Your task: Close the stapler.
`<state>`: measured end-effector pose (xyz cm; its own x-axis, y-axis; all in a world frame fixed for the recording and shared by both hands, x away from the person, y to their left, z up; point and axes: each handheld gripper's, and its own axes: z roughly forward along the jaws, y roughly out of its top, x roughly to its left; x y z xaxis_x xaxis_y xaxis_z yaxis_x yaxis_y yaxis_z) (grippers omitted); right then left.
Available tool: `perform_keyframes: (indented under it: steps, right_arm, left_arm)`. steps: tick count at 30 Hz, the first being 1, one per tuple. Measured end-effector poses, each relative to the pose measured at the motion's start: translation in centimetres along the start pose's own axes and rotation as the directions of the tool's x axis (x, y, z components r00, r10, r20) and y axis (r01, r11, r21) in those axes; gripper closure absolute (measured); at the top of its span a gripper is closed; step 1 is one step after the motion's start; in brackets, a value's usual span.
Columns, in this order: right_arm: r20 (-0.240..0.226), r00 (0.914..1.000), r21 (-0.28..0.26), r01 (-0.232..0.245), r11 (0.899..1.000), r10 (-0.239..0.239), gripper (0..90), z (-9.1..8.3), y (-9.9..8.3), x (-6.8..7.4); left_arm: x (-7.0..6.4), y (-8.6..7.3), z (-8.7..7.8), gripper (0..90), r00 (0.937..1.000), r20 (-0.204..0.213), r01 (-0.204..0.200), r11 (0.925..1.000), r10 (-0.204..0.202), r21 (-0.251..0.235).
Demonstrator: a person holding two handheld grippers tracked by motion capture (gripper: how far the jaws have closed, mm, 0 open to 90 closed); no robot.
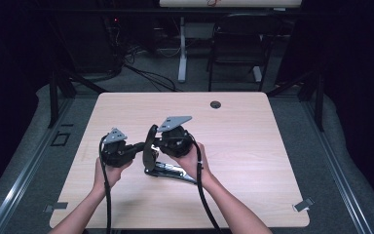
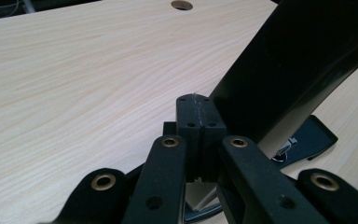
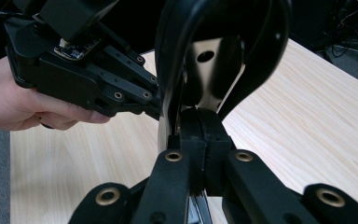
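Observation:
A black stapler stands swung open near the table's middle. Its metal base [image 1: 173,170] lies on the wood and its curved black top arm [image 1: 150,146] is raised. My right gripper [image 1: 157,143] comes in from the right, jaws shut at the arm's inner side [image 3: 205,56], seemingly pinching its thin edge. My left gripper [image 1: 140,146] comes in from the left, jaws pressed together with their tips against the arm's outer face [image 2: 298,60]. In the right gripper view the left gripper [image 3: 157,111] touches the arm's edge. The base [image 2: 314,137] shows behind the arm.
The light wooden table [image 1: 253,141] has a round cable hole [image 1: 215,104] at its far edge. A chair [image 1: 236,44] and a desk leg [image 1: 182,48] stand on the floor beyond. Cables trail from both grippers toward the near edge.

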<state>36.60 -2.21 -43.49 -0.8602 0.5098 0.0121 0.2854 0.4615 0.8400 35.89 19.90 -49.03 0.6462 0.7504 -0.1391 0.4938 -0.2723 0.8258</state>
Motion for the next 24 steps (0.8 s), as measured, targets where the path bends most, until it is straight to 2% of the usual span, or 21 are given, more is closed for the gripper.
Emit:
perform_keyframes:
  steps: [15,24]
  right_arm:
    - [0.011,0.9993,-0.013,-0.036,0.999,0.036,90.0,-1.8,-1.7,-0.6]
    - [0.011,0.9989,0.010,-0.045,0.999,0.045,90.0,-2.8,-2.6,-1.2]
  left_arm:
    - [-0.3,-0.3,0.7,90.0,0.9996,0.027,-0.005,0.9995,0.004,0.030]
    - [-0.6,-0.3,1.3,90.0,0.9991,0.038,-0.019,0.9987,0.018,0.047]
